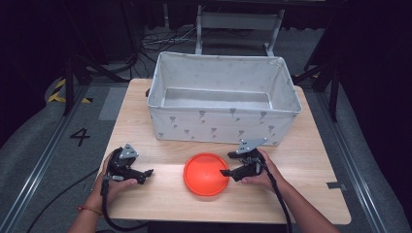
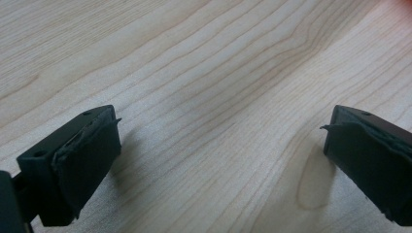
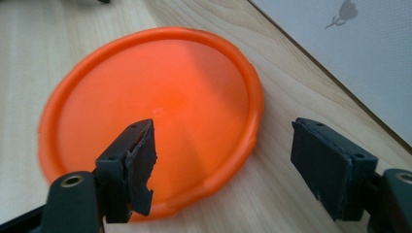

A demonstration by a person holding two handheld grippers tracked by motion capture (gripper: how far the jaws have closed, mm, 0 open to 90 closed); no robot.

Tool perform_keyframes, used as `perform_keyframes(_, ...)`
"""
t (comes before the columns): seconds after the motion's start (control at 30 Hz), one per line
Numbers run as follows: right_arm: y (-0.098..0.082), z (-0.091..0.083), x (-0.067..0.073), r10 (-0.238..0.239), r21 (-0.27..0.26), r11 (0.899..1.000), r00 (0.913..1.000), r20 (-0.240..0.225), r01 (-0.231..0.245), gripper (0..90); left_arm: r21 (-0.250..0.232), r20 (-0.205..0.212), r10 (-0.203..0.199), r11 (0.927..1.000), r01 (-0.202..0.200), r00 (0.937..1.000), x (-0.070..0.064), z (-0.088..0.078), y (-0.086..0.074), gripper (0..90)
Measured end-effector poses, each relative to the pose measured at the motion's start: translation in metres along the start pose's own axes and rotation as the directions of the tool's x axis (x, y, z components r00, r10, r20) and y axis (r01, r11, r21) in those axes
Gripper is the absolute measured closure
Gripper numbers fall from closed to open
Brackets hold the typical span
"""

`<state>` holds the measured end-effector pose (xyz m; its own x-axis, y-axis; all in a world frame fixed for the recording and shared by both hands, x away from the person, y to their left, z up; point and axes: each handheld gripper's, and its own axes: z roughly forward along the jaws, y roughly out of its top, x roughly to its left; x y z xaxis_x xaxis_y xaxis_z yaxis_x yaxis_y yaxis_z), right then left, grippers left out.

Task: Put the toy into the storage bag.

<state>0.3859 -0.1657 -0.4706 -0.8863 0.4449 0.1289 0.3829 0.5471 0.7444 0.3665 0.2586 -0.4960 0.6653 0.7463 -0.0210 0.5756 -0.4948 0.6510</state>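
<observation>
Early stage. Orange plate (image 1: 206, 174) flat on counter (image 1: 301, 160), in front of fabric bin (image 1: 223, 124), not yet gripped. Right hand-held gripper (image 3: 223, 160) wide open, straddling plate rim. Left hand-held gripper (image 2: 221, 160) open, empty, over bare wood. Remaining by judgement: grasp, lift, place in bin.

I note: orange plate (image 1: 206, 174), plain, no pattern; fabric bin (image 1: 224, 125) off-white, small grey sprig print; table (image 1: 311, 150) pale wood, visible grain; my grippers' pads (image 3: 141, 165) black; floor grey
</observation>
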Motion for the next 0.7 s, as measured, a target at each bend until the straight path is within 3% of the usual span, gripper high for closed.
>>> perform_keyframes(0.27,-0.002,0.025,-0.004,-0.011,0.058,0.998,0.9996,0.025,0.010,25.2,0.000,0.003,0.001,1.0000,-0.001,1.0000,0.000,0.000,0.000,0.2)
perform_keyframes(0.33,-0.003,0.028,-0.007,0.004,0.053,0.999,0.9998,0.020,-0.005,24.9,0.000,0.004,0.000,1.0000,0.000,1.0000,0.000,0.000,0.000,0.2)
perform_keyframes(0.53,-0.003,0.031,-0.006,-0.013,0.044,0.999,0.9995,0.029,0.012,25.2,0.000,0.004,0.002,1.0000,-0.002,1.0000,0.000,0.000,0.000,0.2)
perform_keyframes(0.7,0.000,0.035,0.003,-0.053,0.049,0.997,0.9985,0.015,0.053,34.7,0.000,0.004,0.002,1.0000,-0.002,1.0000,0.000,0.000,0.000,0.2)
